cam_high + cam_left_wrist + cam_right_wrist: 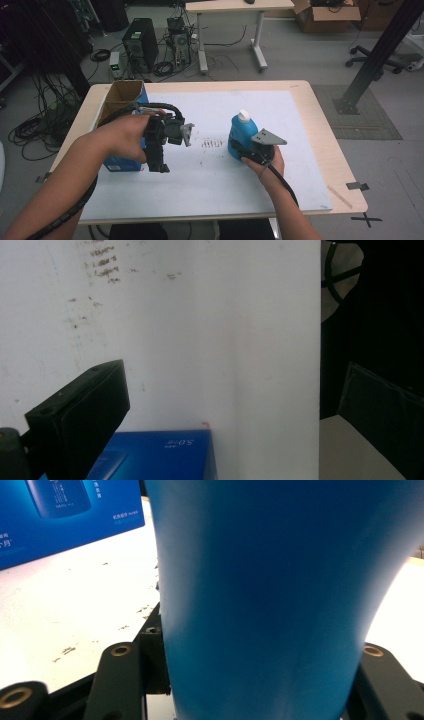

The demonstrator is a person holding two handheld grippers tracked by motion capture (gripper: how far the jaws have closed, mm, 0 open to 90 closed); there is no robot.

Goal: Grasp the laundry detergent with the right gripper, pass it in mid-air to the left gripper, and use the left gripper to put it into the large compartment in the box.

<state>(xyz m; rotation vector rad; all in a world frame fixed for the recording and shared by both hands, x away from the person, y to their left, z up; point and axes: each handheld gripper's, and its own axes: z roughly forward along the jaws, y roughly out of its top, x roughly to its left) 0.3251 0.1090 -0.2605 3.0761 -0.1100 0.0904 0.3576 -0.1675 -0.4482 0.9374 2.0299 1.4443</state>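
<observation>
- We see a table point(320, 130) with a white mat point(210, 170) over most of its top; the mat carries a patch of dark smudges point(212, 143) near its middle.
- A blue bottle point(242, 135) with a white cap point(243, 116) stands upright on the mat, right of the smudges.
- The right gripper point(245, 152) is at the bottle's near side, low on its body, held by the right hand point(265, 160). In the right gripper view the blue body point(270, 600) sits between the two black jaws, one at each flank and right against it, so we read this gripper as closed around the bottle.
- A blue box point(125, 127), open at the top with brown cardboard inside, stands at the mat's left edge. In the right gripper view its printed blue face point(65, 515) shows behind and beside the bottle.
- The left gripper point(159, 157) is in the left hand point(125, 135), just in front of the box and above the mat, jaws pointing down toward the near edge.
- In the left gripper view one jaw rises at the lower left and the other sits far off at the right edge: we see them spread wide, with nothing between. The box's corner point(165, 455) lies below, beside the left jaw.
- The bottle and the box stand well apart, with the smudges between them.
</observation>
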